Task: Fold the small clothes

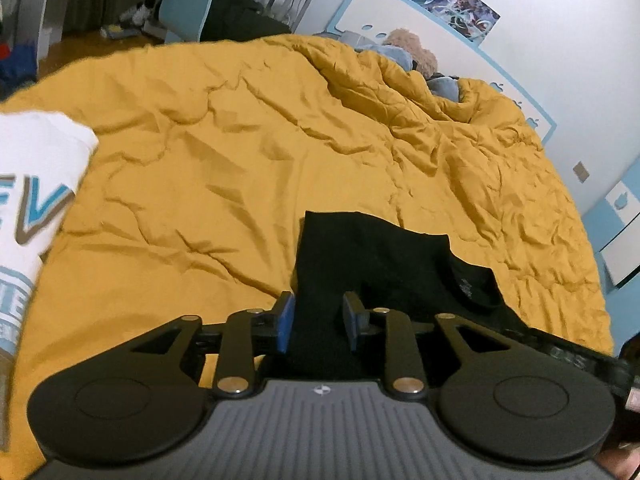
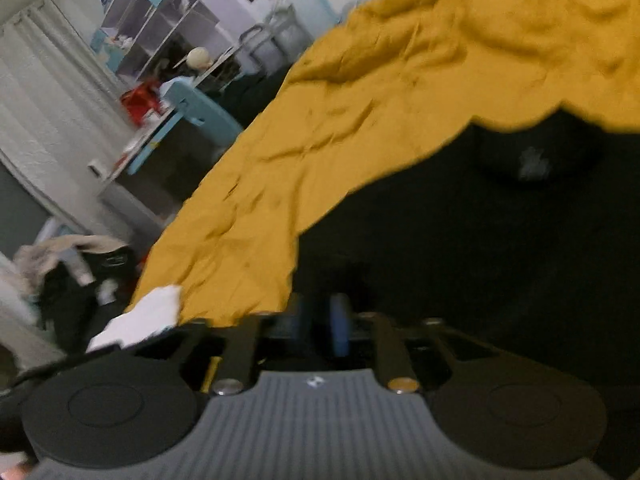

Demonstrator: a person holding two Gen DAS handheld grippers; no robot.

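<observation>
1. A black garment (image 1: 384, 264) lies on a bed covered by a wrinkled mustard duvet (image 1: 224, 136), at the near edge of the left wrist view.
2. The left gripper (image 1: 318, 322) has its blue-padded fingers (image 1: 285, 322) set a narrow way apart, with a fold of the black garment standing between them; the cloth fills the gap, and the pads appear to press on it from both sides.
3. From that fold the garment spreads away to the right over the duvet, its far edge ending in a raised corner.
4. A white shirt (image 1: 36, 184) with blue and brown lettering lies at the left edge of the same view, well apart from the black garment.
5. In the right wrist view, which is blurred, the right gripper (image 2: 322, 322) has its fingers close together, with black cloth (image 2: 480, 240) around and beyond them; whether they pinch it cannot be told.
6. A pale label (image 2: 532, 166) shows on the black cloth, further out.
7. A stuffed toy (image 1: 412, 50) sits at the head of the bed.
</observation>
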